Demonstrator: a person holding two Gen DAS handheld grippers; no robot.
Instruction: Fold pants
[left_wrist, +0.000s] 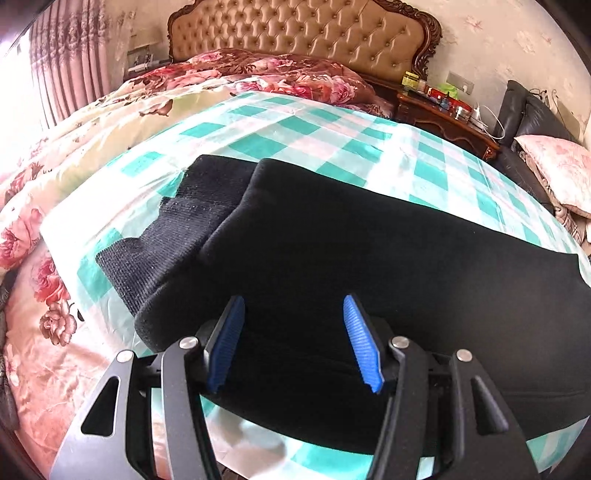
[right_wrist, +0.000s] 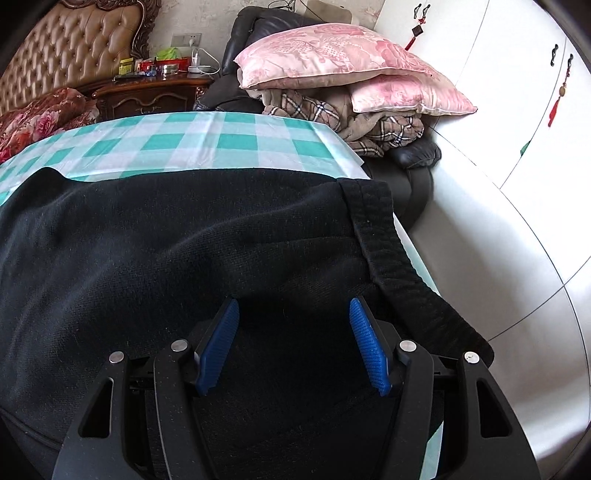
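Note:
Black pants (left_wrist: 332, 236) lie flat on a green-and-white checked sheet (left_wrist: 280, 129) on the bed. Their ribbed leg cuffs (left_wrist: 173, 229) point to the left. In the right wrist view the waistband (right_wrist: 391, 251) runs along the pants (right_wrist: 166, 251) at the right, near the bed's edge. My left gripper (left_wrist: 293, 306) hovers over the leg part close to the cuffs, its blue pads apart with only flat cloth beneath them. My right gripper (right_wrist: 293, 308) stands open above the seat, just left of the waistband, gripping nothing.
A floral quilt (left_wrist: 44, 229) bunches along the bed's left side below a tufted headboard (left_wrist: 295, 33). A cluttered wooden nightstand (right_wrist: 151, 92) stands beside the bed. Pink pillows (right_wrist: 343, 62) and a plaid blanket (right_wrist: 325, 110) sit on a dark sofa. White floor (right_wrist: 498, 258) lies to the right.

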